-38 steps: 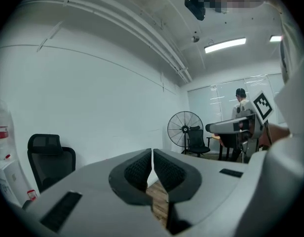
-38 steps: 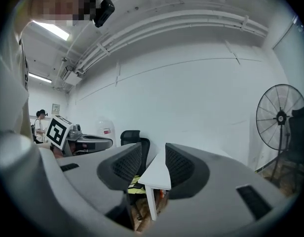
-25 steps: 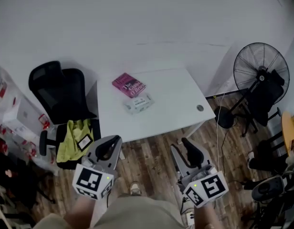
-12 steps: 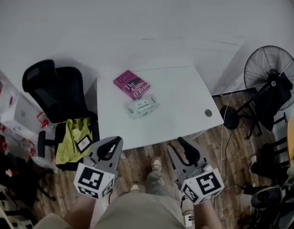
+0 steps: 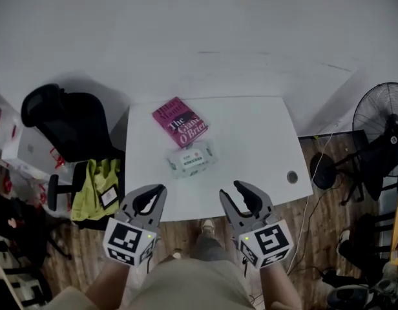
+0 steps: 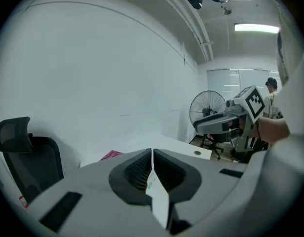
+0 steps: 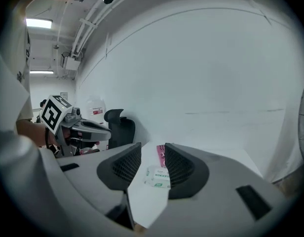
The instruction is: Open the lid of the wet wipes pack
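The wet wipes pack (image 5: 191, 159), white with green print, lies flat on the white table (image 5: 251, 141), lid down. In the right gripper view the pack (image 7: 158, 177) shows between the jaws, some way off. A pink book (image 5: 179, 121) lies just behind it. My left gripper (image 5: 157, 190) hovers at the table's near edge with its jaws together and nothing between them. My right gripper (image 5: 232, 190) hangs beside it, open and empty. Both are short of the pack. In the left gripper view only the book's corner (image 6: 110, 155) shows past my left gripper (image 6: 152, 152).
A black office chair (image 5: 63, 124) with a yellow-green garment (image 5: 97, 189) on its seat stands left of the table. A standing fan (image 5: 386, 118) is at the right. A round grommet (image 5: 292, 177) sits near the table's right front corner. Wood floor lies below.
The view has drawn closer to the table. Both grippers now reach its near edge, and the right gripper has shifted left and forward. The pack and book have not moved.
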Available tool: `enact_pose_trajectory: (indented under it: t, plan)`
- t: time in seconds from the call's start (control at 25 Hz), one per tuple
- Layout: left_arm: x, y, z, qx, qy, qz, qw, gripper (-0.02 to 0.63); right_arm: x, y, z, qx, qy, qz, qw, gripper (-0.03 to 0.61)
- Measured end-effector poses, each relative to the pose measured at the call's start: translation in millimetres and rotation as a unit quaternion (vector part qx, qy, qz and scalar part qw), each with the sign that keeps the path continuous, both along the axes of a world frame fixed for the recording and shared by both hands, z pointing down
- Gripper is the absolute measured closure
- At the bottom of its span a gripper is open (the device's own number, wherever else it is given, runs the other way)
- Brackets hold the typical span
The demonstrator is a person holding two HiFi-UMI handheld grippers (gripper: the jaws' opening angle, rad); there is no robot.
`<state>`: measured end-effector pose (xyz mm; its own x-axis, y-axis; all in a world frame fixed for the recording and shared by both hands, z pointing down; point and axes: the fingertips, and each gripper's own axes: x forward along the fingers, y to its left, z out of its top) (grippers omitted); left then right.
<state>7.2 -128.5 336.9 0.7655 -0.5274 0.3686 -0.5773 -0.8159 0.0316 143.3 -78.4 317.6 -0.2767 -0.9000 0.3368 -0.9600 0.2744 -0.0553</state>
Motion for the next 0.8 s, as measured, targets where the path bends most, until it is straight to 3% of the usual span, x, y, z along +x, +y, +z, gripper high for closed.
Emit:
enact_pose_trajectory:
  t: [0.16, 0.32, 0.8]
  plan:
    - [20.4, -35.9, 37.3, -0.037, -0.016, -0.039, 0.9984, 0.583, 27.7, -48.1, 27.0, -0.043, 0.032, -0.047, 0.997, 0.414]
    - [33.7, -62.0, 67.6, -0.07, -0.038, -0.079, 0.9937, 0.583, 39.4, -89.8, 52.5, -0.044, 0.054, -0.111, 0.991, 0.414]
    - [55.3, -107.2, 132.4, -0.111, -0.081, -0.117, 0.9836, 0.583, 28.9, -153.3, 134.6, -0.075, 0.17, -0.239, 0.953, 0.414]
